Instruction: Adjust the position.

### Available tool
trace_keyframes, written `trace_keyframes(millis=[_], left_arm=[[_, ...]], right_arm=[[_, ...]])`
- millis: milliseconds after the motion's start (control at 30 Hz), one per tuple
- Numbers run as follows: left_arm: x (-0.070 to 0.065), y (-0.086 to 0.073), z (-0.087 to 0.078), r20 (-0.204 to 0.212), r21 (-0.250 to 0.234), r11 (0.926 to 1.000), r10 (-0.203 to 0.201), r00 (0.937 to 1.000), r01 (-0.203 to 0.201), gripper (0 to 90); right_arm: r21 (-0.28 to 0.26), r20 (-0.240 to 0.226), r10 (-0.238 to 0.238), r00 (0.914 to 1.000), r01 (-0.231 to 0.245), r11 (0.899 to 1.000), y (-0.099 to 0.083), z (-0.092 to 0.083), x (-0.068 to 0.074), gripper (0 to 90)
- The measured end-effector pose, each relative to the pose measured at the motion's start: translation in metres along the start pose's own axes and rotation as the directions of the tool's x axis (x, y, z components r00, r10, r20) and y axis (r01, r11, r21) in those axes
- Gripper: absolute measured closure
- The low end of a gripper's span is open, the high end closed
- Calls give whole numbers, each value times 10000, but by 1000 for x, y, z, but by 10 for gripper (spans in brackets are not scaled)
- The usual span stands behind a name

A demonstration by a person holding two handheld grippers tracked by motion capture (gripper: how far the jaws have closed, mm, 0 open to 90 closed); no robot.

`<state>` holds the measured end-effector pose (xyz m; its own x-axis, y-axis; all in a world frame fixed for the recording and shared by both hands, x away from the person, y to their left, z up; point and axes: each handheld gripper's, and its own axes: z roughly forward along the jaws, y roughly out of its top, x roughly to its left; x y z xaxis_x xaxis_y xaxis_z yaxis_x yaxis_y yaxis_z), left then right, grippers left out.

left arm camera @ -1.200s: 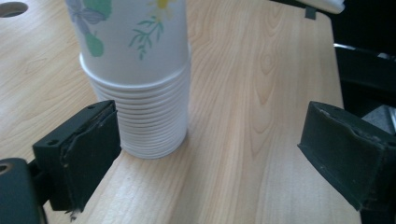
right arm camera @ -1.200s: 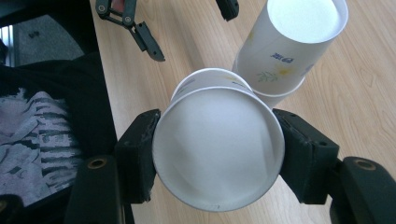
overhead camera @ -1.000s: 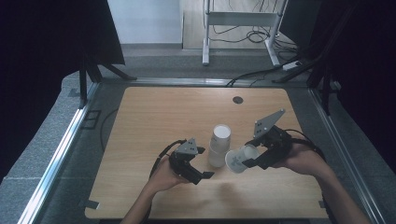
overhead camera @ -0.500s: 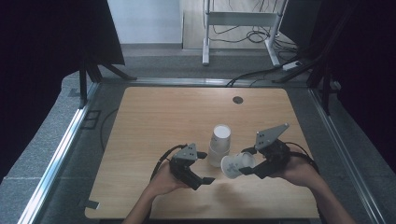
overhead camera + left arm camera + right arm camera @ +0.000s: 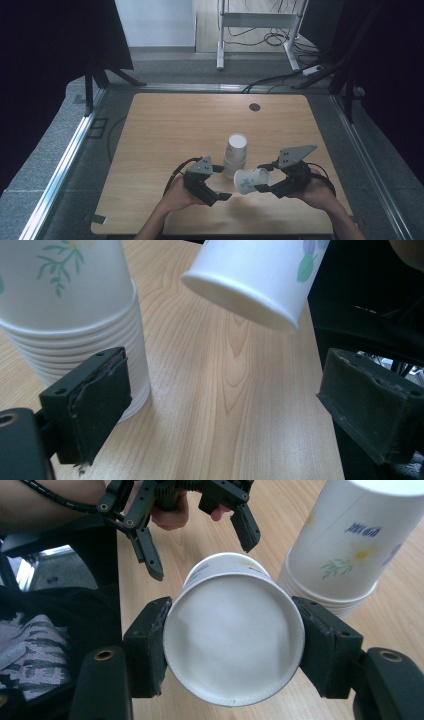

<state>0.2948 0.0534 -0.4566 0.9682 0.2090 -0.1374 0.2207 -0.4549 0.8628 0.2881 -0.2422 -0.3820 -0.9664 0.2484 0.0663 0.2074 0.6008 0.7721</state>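
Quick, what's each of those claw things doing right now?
Left gripper: open, holding nothing, beside the stack of cups.
Right gripper: closed on a single paper cup, held sideways.

print: small blue characters, too blurred to read | on: wall of top cup in the stack of white flower-printed paper cups (image 5: 350,545) | other readable text: none

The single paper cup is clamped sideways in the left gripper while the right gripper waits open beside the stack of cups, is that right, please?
Not quite: the grippers are swapped. The right gripper clamps the single paper cup sideways, as the right gripper view shows, pads on both sides of its base end. The left gripper is the one that waits open beside the stack of cups.
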Motion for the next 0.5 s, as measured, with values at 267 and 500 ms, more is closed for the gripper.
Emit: trace_keyframes(millis=[267,500], left_arm=[[-2,0,5,112,-59,9998,187,9998,-186,65],[-4,0,12,265,22,9992,387,9989,-388,74]], right_arm=[[-526,-72,3,10000,-7,9986,-10,6,0,354],[-814,-249,-39,9997,19,9967,-15,12,1,354]])
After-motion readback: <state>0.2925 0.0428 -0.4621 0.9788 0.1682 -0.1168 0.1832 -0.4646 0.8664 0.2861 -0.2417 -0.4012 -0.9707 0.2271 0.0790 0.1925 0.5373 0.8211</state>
